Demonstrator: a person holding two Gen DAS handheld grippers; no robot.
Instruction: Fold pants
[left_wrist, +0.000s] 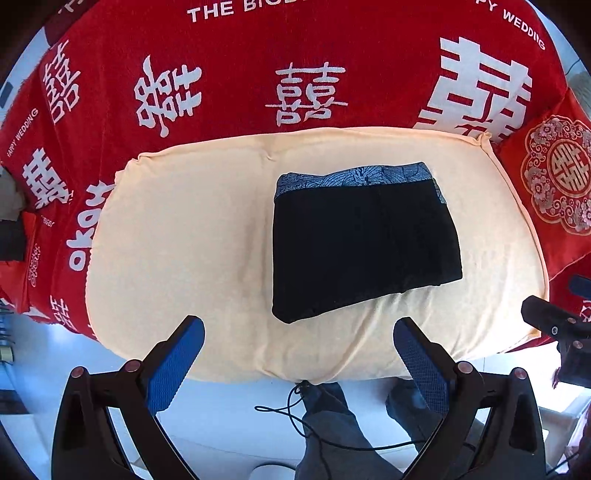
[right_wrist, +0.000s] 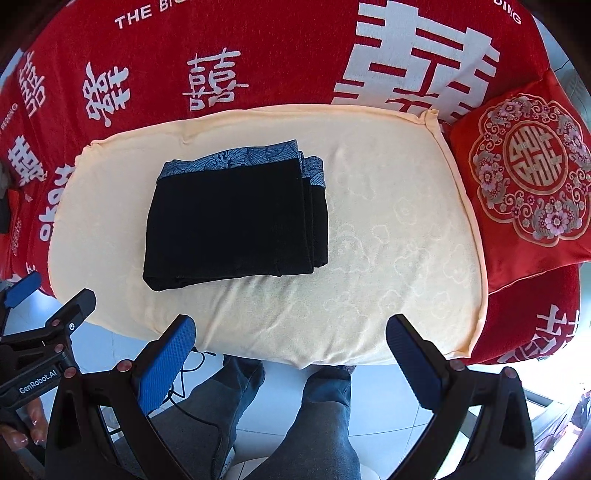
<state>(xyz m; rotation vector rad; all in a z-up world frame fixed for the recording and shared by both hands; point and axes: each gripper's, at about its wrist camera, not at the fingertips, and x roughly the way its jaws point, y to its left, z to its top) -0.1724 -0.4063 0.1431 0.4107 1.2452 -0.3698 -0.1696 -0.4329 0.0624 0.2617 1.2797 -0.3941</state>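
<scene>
Pants (left_wrist: 364, 240) sit as a compact black stack with a blue patterned waistband along the far edge, lying on the cream cushion (left_wrist: 192, 240) that rests on the red blanket (left_wrist: 221, 74). Fold looks done or nearly so: several layers show at the stack's right side in the right wrist view. Left gripper (left_wrist: 299, 339) hangs at the cushion's near edge, fingers wide, nothing held; pants lie ahead of it and a bit right, apart from the fingers. Right gripper (right_wrist: 291, 336) also has its fingers wide and empty, at the near edge; pants lie ahead and to its left, apart. So the stack sits roughly between the two, neither clearly nearer. Stack's long axis: cannot tell for sure under the fisheye, roughly square, near edge skewed so the near-left corner comes closest. Red embroidered pillow (right_wrist: 524, 184) sits at the right, off the cushion. Judgement: if another fold is wanted, it turns on the near edge, which both grippers could reach; otherwise only a tidy or retreat remains.
</scene>
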